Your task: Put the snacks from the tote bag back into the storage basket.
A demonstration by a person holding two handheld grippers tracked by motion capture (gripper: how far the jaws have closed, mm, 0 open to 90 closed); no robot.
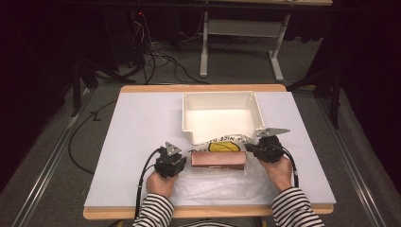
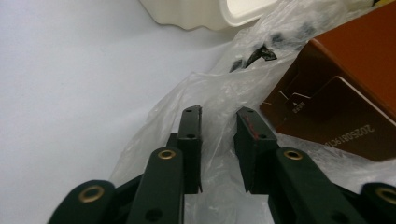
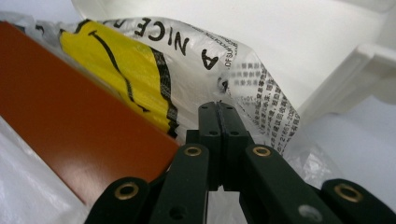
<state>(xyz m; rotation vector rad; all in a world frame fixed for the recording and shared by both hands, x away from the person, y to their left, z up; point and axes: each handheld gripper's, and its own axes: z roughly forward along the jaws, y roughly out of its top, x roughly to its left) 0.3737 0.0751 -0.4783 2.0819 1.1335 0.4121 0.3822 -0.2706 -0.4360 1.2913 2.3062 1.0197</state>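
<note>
A brown box (image 1: 218, 160) lies flat on a clear plastic bag (image 1: 222, 182) with a yellow face and black lettering printed on it. My left gripper (image 1: 182, 163) is at the box's left end. In the left gripper view its jaws (image 2: 218, 114) stand apart with loose bag film (image 2: 219, 88) between them, and the box (image 2: 345, 70) is off to the right. My right gripper (image 1: 250, 149) is at the box's right end. Its jaws (image 3: 217, 108) are pressed together on the printed edge of the bag (image 3: 187, 51), which stands up beside the box (image 3: 70, 116).
A white tray (image 1: 220, 94) with an open inside stands just behind the bag, its near wall close to both grippers (image 2: 196, 16) (image 3: 369, 60). The white table top (image 1: 137, 142) spreads out to the left and right. Cables lie on the floor beyond the table.
</note>
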